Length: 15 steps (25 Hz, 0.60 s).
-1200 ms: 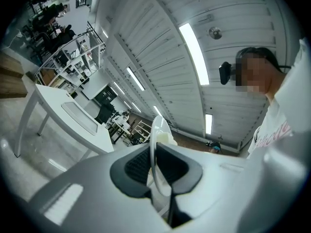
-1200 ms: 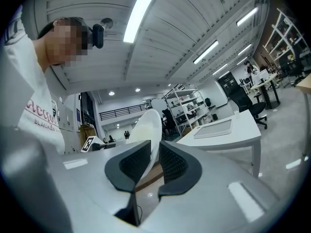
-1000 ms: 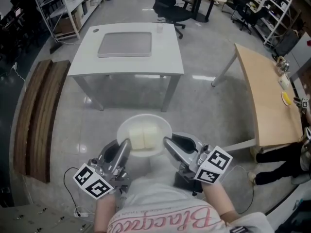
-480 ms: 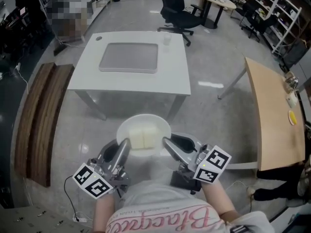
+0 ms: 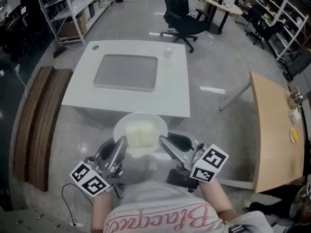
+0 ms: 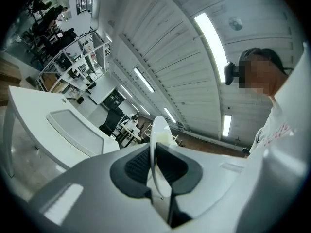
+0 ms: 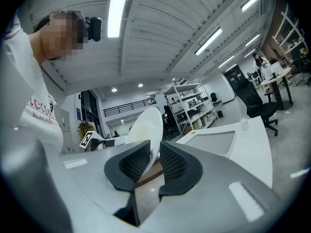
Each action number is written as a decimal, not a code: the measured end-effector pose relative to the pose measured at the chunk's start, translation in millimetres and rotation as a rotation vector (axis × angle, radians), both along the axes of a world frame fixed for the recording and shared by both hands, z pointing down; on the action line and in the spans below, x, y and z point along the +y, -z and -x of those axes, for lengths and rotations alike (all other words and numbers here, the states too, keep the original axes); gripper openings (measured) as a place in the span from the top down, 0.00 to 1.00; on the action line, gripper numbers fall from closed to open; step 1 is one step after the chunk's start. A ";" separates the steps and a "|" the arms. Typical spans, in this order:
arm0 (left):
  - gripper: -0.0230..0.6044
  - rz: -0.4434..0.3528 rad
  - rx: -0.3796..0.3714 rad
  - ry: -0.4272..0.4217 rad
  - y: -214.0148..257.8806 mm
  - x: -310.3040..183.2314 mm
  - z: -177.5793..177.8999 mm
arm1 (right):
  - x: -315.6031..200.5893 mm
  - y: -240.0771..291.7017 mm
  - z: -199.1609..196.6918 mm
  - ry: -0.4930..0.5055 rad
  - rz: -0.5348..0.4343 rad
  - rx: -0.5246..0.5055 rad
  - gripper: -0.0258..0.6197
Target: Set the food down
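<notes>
You have brought the white bench (image 5: 175,89) lower in the frame than it was a second ago. Its near edge, which then lay well above the plate (image 5: 141,123), now meets the plate's far rim in the head view. The plate itself has kept its place at the lower middle of the frame, and both grippers stay on it as before.

Your left hand-held gripper (image 5: 120,147) is clenched on the plate's left rim. In the left gripper view the thin white edge runs straight between the two dark pads (image 6: 133,166). Your right hand-held gripper (image 5: 164,143) is grasping the opposite rim, and in the right gripper view the rim sits in the slot between its ribbed pads (image 7: 175,161).

On the plate lies the food (image 5: 140,135), two pale yellow blocks side by side at its middle. The plate is held level, in the air, between the two grippers. It shows in front of the bench's near edge, and whether it is over the top yet cannot be told.

A grey tray (image 5: 127,72) lies flat on the bench toward the middle left. A small white cup (image 5: 168,52) stands near the far right corner, apart from the tray. A black office chair (image 5: 182,13) stands beyond the bench at the top of the frame.
</notes>
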<state>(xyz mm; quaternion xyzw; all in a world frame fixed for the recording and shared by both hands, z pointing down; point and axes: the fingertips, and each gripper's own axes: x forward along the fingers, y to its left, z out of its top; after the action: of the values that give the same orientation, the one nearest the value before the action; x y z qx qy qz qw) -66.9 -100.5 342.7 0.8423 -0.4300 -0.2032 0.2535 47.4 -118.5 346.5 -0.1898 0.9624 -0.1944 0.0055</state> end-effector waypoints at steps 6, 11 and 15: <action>0.92 0.005 -0.016 0.022 1.8 -37.3 2.0 | -39.4 -1.6 2.8 0.024 0.006 0.012 0.89; 0.92 0.013 -0.015 0.046 -3.1 -60.2 7.7 | -64.4 -6.8 9.1 0.036 0.011 0.029 0.88; 0.92 0.036 -0.030 0.055 -9.7 -77.8 16.2 | -81.9 -18.6 19.0 0.032 0.024 0.096 0.88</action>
<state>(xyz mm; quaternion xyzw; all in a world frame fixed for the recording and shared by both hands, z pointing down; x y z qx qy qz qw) -83.2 -178.3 352.4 0.8285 -0.4602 -0.1894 0.2566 28.4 -200.5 365.1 -0.1833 0.9621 -0.1968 -0.0459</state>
